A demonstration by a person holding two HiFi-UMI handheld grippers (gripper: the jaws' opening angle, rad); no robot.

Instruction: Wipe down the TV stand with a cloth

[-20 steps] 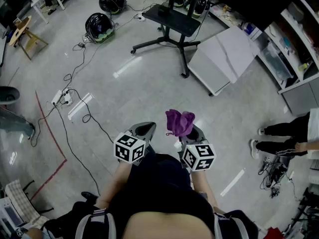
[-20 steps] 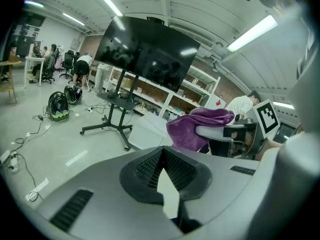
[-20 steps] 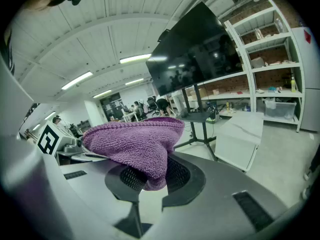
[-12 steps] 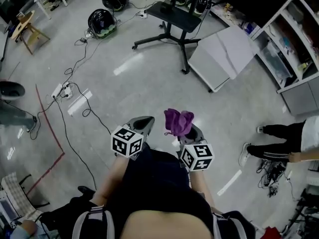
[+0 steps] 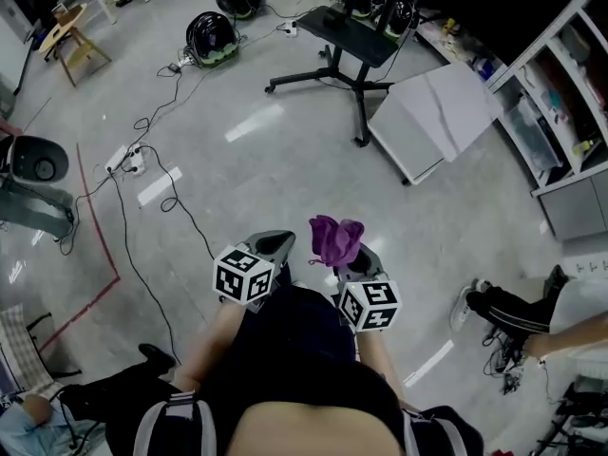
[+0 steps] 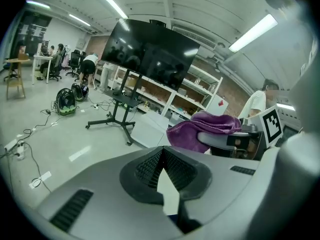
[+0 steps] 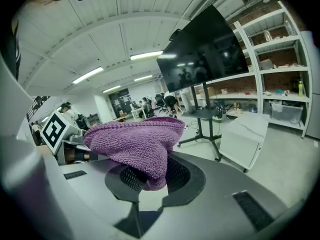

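A purple cloth [image 5: 334, 238] is bunched in my right gripper [image 5: 348, 255], whose jaws are shut on it; the cloth [image 7: 137, 144] fills the middle of the right gripper view, over the gripper [image 7: 150, 176]. My left gripper [image 5: 275, 246] is held beside it, shut with nothing in it [image 6: 161, 154]. Both are at waist height over the floor. The black TV stand [image 5: 358, 36] stands several steps ahead on splayed legs, with a dark screen [image 6: 150, 54] and a small shelf [image 7: 206, 115]. Neither gripper touches it.
A white cabinet [image 5: 439, 112] sits right of the stand, with shelving [image 5: 560, 84] along the right wall. Cables and a power strip [image 5: 127, 160] trail over the floor at left, near black helmets [image 5: 211, 36]. A bystander's legs [image 5: 503, 307] are at the right.
The view has turned a little, so the TV stand sits slightly further right. The bystander at right has stepped. Both grippers and the cloth keep their pose.
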